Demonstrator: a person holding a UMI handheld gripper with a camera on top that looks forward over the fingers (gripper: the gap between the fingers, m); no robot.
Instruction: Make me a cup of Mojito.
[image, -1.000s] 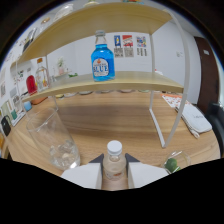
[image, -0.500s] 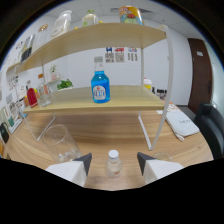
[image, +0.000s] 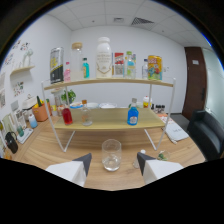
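While the fingers (image: 113, 162) stand wide open and hold nothing, a clear glass (image: 111, 154) stands upright between and just ahead of them on the wooden worktop (image: 50, 150), apparently empty. Blue-liquid bottle (image: 132, 113) and red-liquid bottle (image: 66, 113) stand upright on the lower shelf (image: 107, 120) beyond. Labels unreadable.
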